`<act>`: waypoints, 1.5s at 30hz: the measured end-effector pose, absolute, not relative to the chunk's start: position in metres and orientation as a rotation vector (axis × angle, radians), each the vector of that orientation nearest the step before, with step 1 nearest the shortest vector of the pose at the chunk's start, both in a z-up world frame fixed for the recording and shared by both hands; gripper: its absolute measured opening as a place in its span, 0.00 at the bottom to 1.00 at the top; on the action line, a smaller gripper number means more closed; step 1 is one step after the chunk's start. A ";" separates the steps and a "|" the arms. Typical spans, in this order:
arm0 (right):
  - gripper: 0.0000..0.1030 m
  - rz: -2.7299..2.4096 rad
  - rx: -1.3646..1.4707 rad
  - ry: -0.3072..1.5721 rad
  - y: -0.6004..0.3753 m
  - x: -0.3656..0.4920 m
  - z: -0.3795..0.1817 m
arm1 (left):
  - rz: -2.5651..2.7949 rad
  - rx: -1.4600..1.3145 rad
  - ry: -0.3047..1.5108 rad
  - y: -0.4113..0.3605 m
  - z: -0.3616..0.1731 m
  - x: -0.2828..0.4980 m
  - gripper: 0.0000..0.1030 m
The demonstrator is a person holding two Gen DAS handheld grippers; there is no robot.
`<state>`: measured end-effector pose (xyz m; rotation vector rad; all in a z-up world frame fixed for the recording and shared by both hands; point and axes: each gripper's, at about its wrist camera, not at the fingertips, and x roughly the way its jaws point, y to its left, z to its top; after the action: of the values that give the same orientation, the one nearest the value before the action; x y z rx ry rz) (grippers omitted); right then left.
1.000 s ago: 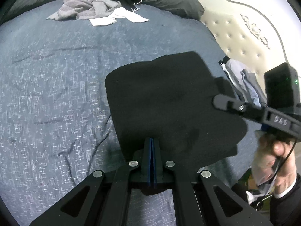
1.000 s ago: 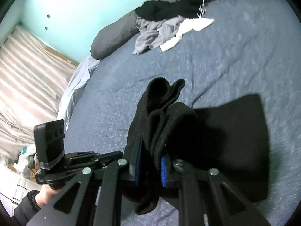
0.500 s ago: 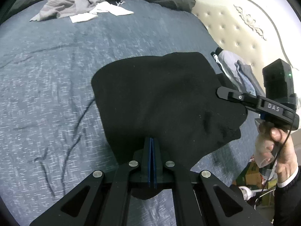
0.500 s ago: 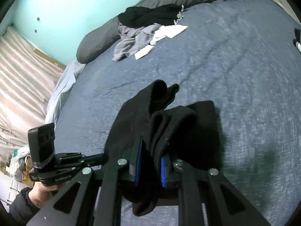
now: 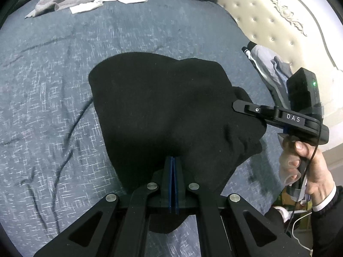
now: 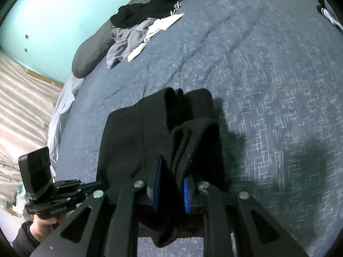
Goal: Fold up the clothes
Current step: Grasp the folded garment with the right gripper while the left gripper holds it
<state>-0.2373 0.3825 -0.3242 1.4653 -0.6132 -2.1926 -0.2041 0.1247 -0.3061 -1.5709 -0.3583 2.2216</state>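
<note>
Both grippers — left gripper [image 5: 173,167] with fingers pressed thinly on the soft black knit garment [image 5: 163,115], right gripper [image 6: 171,182] pinching its bunched edge — have carried it lower over the blue-grey bedspread [image 5: 53,90], likely to lay it flat.

Blue bedspread [image 5: 53,98]; dark pillow [image 6: 90,57]; tufted headboard [image 5: 257,15]; teal wall [image 6: 55,6].
</note>
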 end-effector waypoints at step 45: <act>0.41 -2.195 1.585 -0.575 0.380 -0.191 -0.308 | 2.220 -1.560 -0.376 0.122 -0.293 -0.184 0.01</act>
<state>-0.1911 0.3796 -0.3084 1.5846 -0.5749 -2.1950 -0.1837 0.1219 -0.2931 -1.5599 -0.3761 2.2203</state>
